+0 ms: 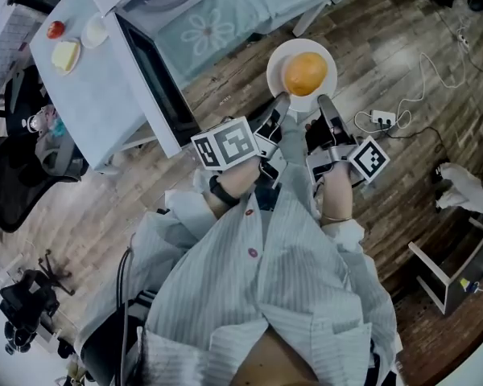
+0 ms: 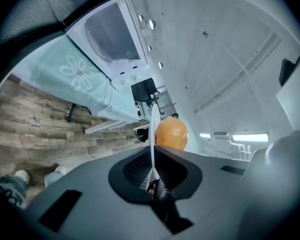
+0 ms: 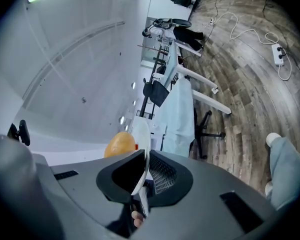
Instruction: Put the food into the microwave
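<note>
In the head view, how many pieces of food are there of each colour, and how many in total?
Orange food, on the plate: 1
Yellow food: 1
Red food: 1
Total: 3

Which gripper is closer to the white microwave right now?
Left. The left gripper grips the rim of the white round plate on the side facing the white microwave. The right gripper grips the far rim, beyond the orange round food.

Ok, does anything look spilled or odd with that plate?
Nothing stands out: the orange food sits centred on the white plate, with the left gripper and right gripper each clamped on its near rim.
</note>
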Action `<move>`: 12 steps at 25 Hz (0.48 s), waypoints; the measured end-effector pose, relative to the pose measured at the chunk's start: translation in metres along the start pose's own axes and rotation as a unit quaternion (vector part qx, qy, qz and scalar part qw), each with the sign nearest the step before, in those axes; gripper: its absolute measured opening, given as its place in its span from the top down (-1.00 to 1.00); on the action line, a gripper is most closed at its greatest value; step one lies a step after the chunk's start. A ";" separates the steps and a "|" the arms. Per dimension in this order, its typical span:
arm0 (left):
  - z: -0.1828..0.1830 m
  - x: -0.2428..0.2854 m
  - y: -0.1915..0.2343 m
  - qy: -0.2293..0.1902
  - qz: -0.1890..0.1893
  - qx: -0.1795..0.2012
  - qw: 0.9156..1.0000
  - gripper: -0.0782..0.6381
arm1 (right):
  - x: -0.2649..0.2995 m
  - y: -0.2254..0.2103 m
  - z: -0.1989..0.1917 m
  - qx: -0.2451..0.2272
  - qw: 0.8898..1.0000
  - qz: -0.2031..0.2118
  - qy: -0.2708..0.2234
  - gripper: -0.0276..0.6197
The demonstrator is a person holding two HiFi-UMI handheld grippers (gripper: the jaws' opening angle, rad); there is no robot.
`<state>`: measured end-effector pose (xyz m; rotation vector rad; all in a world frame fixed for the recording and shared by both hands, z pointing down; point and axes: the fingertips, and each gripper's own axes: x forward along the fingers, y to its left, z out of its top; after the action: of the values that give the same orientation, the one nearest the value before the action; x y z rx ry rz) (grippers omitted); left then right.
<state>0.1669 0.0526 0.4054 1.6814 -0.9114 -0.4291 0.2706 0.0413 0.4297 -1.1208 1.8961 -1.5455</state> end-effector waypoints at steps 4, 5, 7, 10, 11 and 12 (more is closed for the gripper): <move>0.025 0.027 0.000 -0.035 0.014 -0.003 0.999 0.73 | 0.035 0.001 0.025 0.003 0.999 0.015 0.035 0.77; 0.032 0.035 0.000 -0.043 0.017 -0.005 0.999 0.73 | 0.046 0.001 0.032 0.004 0.999 0.018 0.044 0.77; 0.049 0.051 0.001 -0.060 0.024 -0.008 0.998 0.73 | 0.068 0.003 0.047 0.001 0.998 0.024 0.064 0.77; 0.063 0.061 0.003 -0.086 0.030 -0.015 0.996 0.73 | 0.089 0.005 0.056 -0.003 0.995 0.034 0.091 0.77; 0.064 0.061 0.003 -0.095 0.032 -0.018 0.995 0.73 | 0.092 0.006 0.057 -0.004 0.994 0.038 0.099 0.77; 0.064 0.061 0.004 -0.104 0.035 -0.021 0.994 0.73 | 0.094 0.006 0.057 -0.005 0.993 0.040 0.108 0.77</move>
<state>0.1598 -0.0353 0.3991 1.5819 -1.1017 -0.5803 0.2583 -0.0681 0.4221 -0.8999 2.0620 -1.6709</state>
